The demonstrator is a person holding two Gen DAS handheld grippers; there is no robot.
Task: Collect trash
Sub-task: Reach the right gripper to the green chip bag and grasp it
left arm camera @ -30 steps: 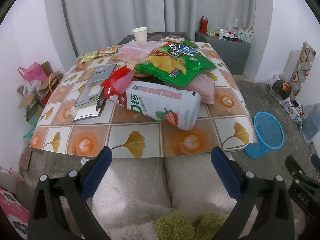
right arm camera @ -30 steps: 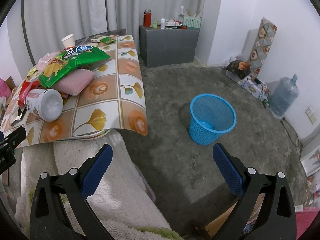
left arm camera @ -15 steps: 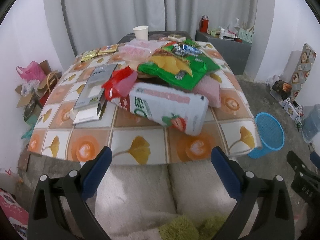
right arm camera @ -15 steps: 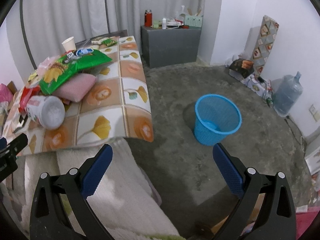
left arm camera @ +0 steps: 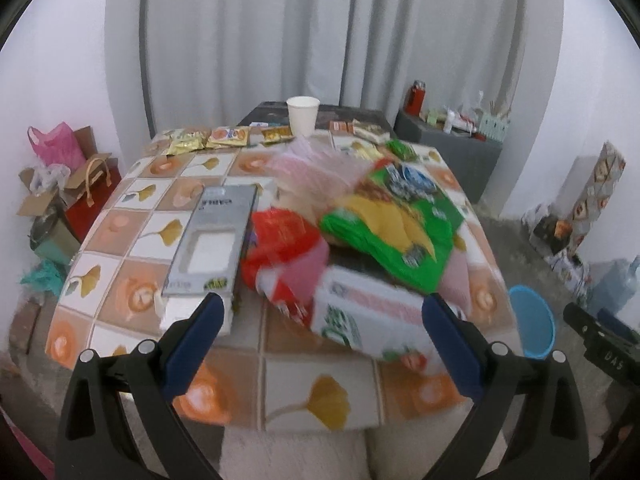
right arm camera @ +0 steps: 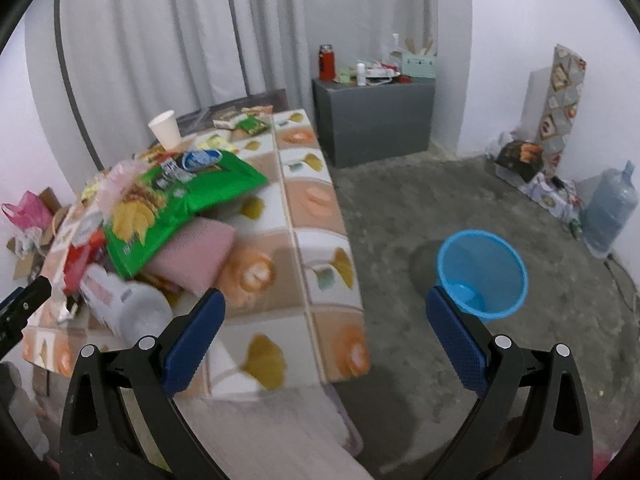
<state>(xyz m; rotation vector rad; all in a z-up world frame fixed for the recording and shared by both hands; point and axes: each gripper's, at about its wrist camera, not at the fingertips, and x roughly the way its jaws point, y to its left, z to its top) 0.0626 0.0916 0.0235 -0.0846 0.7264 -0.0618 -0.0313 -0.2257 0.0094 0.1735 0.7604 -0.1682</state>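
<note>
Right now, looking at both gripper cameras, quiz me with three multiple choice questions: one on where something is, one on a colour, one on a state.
1. Where is the waste basket?
A. On the table
B. On the floor beside the table
C. On the grey cabinet

2. What colour is the large chip bag?
A. Green
B. Purple
C. Black

3. How does the paper cup stand?
A. Crushed flat
B. Lying on its side
C. Upright

Answers: 1 B, it sits on the concrete floor off the table's edge. 2 A, green with yellow chips printed on it. 3 C, its open mouth faces up.
</note>
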